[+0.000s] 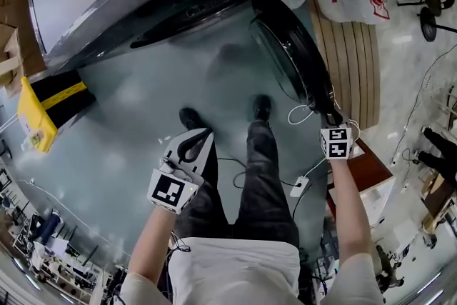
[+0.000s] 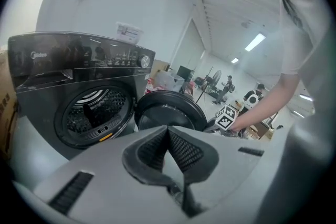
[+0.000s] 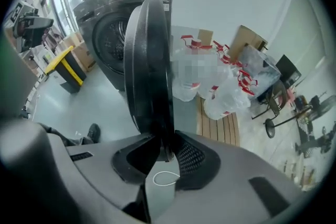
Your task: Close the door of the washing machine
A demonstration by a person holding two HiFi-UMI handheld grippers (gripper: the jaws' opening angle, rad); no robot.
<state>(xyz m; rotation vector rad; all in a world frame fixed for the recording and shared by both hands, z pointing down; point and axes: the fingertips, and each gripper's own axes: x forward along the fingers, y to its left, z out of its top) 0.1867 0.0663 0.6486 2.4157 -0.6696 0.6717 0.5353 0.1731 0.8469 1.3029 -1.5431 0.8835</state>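
Right gripper (image 3: 166,140) is clamped narrow on the outer rim of the door (image 3: 149,65), with the dark rim running down between its two pads. In the head view this right gripper (image 1: 330,114) sits at the right of the frame. A bare forearm (image 1: 350,211) reaches straight up to it from the lower edge, and the claw points steeply down at the door's (image 1: 285,53) free end.

The left gripper (image 2: 168,131) has its pads pressed tip to tip with nothing between them. In the head view the left gripper (image 1: 194,143) hangs at lower centre left, above the person's thigh and clear of the machine.

The floor (image 1: 128,103) is pale, glossy grey-blue, and two dark shoes (image 1: 261,107) stand on it at mid frame. A thin white cable (image 1: 300,113) lies looped beside the door. Plastic bags (image 3: 226,81) with red print are heaped on a wooden pallet (image 3: 218,123) right of the door. A yellow-and-black object (image 3: 65,65) stands at the left. Desks and distant people fill the open room behind.

The washing machine (image 2: 79,97) is dark grey. Its round drum opening (image 2: 97,110) is uncovered at the left gripper view's left. The door (image 2: 168,110) is swung wide open just right of the opening. In the right gripper view the door rises edge-on from the jaws to the top of the frame.
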